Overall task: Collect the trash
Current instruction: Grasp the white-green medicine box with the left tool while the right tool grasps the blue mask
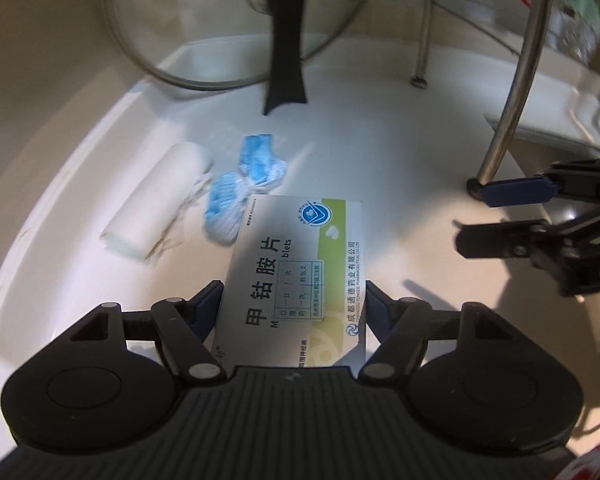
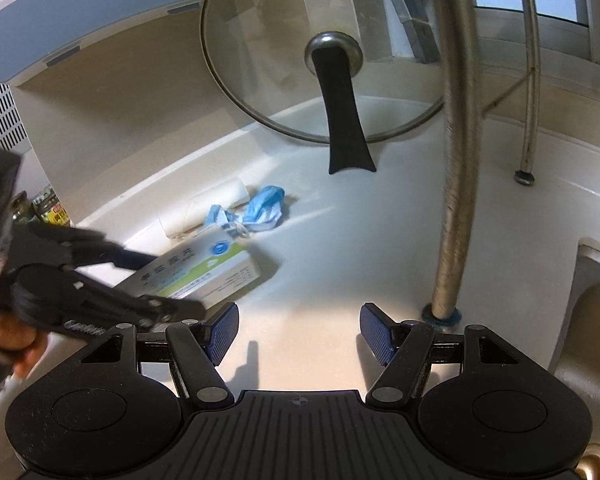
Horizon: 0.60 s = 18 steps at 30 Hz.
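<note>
My left gripper (image 1: 294,300) is shut on a white and green medicine box (image 1: 300,264) and holds it just above the white counter (image 1: 380,184). The box also shows in the right wrist view (image 2: 204,268), with the left gripper (image 2: 168,292) clamped on it. Beyond it lie a crumpled blue face mask (image 1: 244,188) and a white paper roll (image 1: 160,204). The mask (image 2: 260,208) and roll (image 2: 208,208) also show in the right wrist view. My right gripper (image 2: 298,332) is open and empty over bare counter; it shows at the right edge of the left wrist view (image 1: 496,216).
A glass pot lid (image 2: 284,60) with a black handle (image 2: 344,120) leans against the back wall. A chrome faucet pipe (image 2: 456,140) rises at the right beside a sink (image 2: 592,320). Metal rack legs (image 2: 526,140) stand further back. A blue and white appliance (image 2: 80,12) sits at the upper left.
</note>
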Each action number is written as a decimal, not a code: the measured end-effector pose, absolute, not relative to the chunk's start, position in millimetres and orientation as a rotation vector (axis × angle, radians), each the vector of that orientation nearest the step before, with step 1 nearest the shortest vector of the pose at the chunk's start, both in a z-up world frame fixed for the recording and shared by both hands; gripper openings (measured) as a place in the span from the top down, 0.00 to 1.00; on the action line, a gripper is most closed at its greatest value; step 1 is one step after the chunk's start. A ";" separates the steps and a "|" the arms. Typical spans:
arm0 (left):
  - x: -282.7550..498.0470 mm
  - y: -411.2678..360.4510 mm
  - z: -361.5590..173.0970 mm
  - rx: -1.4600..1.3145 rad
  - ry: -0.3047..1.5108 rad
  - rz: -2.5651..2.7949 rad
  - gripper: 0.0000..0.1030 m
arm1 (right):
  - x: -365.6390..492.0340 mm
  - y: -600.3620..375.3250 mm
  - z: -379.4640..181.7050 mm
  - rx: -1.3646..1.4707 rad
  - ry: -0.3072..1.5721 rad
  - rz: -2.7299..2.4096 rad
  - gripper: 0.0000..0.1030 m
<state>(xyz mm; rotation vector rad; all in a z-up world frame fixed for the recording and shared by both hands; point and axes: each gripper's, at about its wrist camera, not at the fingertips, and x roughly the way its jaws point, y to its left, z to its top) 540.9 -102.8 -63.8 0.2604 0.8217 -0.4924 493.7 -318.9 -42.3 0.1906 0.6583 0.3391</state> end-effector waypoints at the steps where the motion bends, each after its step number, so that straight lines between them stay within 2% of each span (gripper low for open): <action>1: 535.5 -97.3 -59.7 0.246 0.816 -0.465 0.32 | 496.1 -316.5 -41.1 0.189 0.654 0.344 0.35; 8: 507.3 -48.1 -36.5 0.128 0.801 -0.273 0.32 | 534.0 -286.5 -39.0 0.155 0.607 0.373 0.35; 18: 485.4 -11.1 -30.6 0.036 0.812 -0.124 0.32 | 619.3 -271.9 -57.1 0.227 0.619 0.359 0.35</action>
